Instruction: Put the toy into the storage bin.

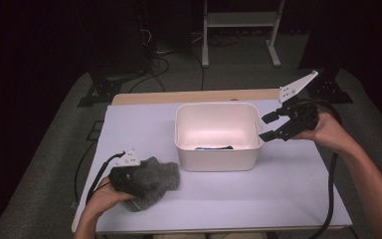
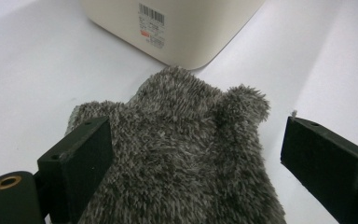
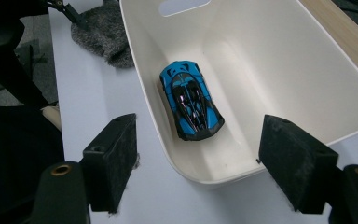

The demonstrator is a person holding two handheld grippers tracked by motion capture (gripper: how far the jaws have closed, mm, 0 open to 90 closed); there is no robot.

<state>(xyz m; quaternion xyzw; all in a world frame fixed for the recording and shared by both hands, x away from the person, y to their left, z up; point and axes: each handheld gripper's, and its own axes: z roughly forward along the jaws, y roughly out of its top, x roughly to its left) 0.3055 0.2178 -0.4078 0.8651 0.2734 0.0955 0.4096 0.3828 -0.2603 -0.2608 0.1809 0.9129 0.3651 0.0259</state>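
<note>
1. A white table (image 1: 288, 189) carries a cream tub (image 1: 216, 160) between two hand-held grippers; the tub sits ahead of the left gripper (image 2: 186, 163) and just left of the right gripper (image 1: 273, 127).
2. A grey fuzzy mitten (image 2: 182, 154) lies flat on the table under and between the left gripper's spread jaws, one pad against its edge, the other clear of it. Its cuff end is cut off at the frame's bottom; its long axis runs away from the gripper toward the tub.
3. The right gripper (image 3: 198, 172), jaws spread and empty, hovers over the tub's rim.
4. A blue toy car (image 3: 191, 100) rests inside the tub, ahead of the right gripper, lengthwise along the near wall; from above, that wall hides most of it.
</note>
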